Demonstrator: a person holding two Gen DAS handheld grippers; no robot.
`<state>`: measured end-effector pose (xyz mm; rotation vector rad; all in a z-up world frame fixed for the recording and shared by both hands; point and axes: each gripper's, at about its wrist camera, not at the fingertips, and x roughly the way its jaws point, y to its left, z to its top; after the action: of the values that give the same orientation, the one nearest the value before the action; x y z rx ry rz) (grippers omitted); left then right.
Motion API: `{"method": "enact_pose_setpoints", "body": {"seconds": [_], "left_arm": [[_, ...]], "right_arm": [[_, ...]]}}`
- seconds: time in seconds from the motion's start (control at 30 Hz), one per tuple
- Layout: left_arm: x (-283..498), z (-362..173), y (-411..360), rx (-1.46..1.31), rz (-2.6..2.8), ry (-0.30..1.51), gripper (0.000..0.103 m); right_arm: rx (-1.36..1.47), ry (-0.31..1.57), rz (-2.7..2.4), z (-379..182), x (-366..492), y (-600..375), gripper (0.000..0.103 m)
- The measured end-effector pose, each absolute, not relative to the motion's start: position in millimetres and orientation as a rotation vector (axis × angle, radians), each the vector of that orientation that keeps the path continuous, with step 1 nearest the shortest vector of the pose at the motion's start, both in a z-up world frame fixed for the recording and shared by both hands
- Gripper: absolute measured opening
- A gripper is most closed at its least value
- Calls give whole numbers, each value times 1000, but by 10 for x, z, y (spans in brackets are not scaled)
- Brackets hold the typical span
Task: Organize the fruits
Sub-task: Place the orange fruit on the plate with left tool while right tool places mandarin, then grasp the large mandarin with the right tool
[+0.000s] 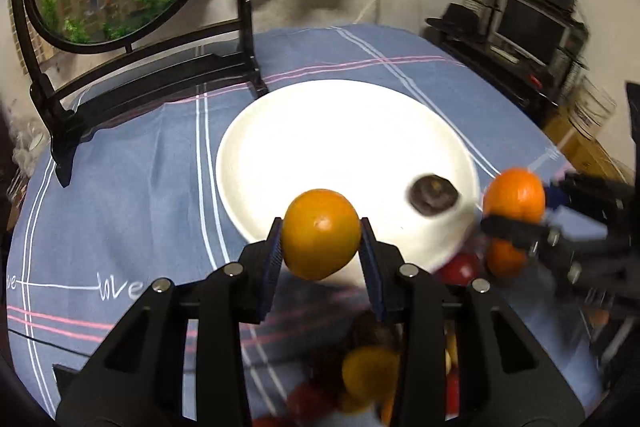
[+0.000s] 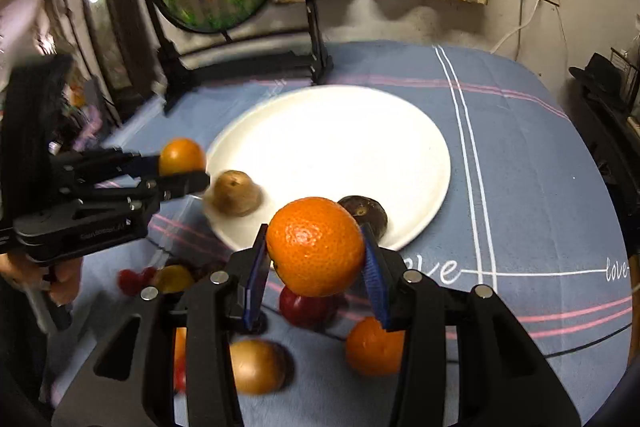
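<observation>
Two oranges are being held at once: your left gripper (image 1: pixel 321 235) is clamping a yellowish orange (image 1: pixel 321 233) above the white plate's (image 1: pixel 340 131) near rim, and your right gripper (image 2: pixel 316 251) is squeezing a deeper orange (image 2: pixel 316 247) there too. A dark fruit (image 2: pixel 366 215) is sitting on that rim; other fruits are lying on the worktop's (image 2: pixel 540 187) near edge.

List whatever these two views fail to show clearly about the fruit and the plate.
- Left wrist view: the loose fruit pile on the cloth is blurred and half hidden behind the left gripper; kinds and count unreadable.
- Left wrist view: the dark round fruit on the round white plate is motion-smeared.
- Right wrist view: the brown fruit at the plate's rim is blurred.
- Right wrist view: the red fruit sits mostly behind the right gripper's bright orange.
</observation>
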<state>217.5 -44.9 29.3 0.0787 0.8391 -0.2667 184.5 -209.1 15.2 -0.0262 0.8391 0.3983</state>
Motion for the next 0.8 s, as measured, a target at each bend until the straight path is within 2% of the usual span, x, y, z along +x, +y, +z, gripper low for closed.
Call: {"method": "enact_pose_setpoints", "body": {"seconds": [0.2, 0.23, 0.27, 0.3, 0.33, 0.47, 0.6, 0.63, 0.67, 0.8], "left_arm": [[2472, 201, -534, 56, -203, 854, 40], [2482, 201, -541, 59, -189, 840, 47], [2479, 220, -541, 54, -170, 813, 73], [2451, 240, -522, 43, -150, 788, 84], [2416, 278, -492, 14, -133, 760, 84], [2342, 325, -407, -38, -152, 794, 85], [2122, 317, -344, -12, -136, 808, 92], [2015, 307, -329, -2, -145, 802, 94], [1945, 291, -323, 6, -145, 799, 98], [1623, 239, -311, 23, -158, 796, 98]], "right_arm": [[-28, 922, 378, -40, 2114, -1871, 44], [-29, 937, 364, -51, 2140, -1859, 44], [-21, 946, 358, -49, 2144, -1862, 48], [-5, 944, 358, -37, 2144, -1881, 51], [12, 929, 365, -11, 2123, -1907, 55], [39, 882, 369, 133, 1962, -2044, 55], [86, 834, 316, 229, 1772, -2323, 55], [94, 823, 296, 238, 1729, -2390, 59], [108, 813, 273, 245, 1671, -2465, 71], [159, 801, 264, 216, 1528, -2651, 72]]}}
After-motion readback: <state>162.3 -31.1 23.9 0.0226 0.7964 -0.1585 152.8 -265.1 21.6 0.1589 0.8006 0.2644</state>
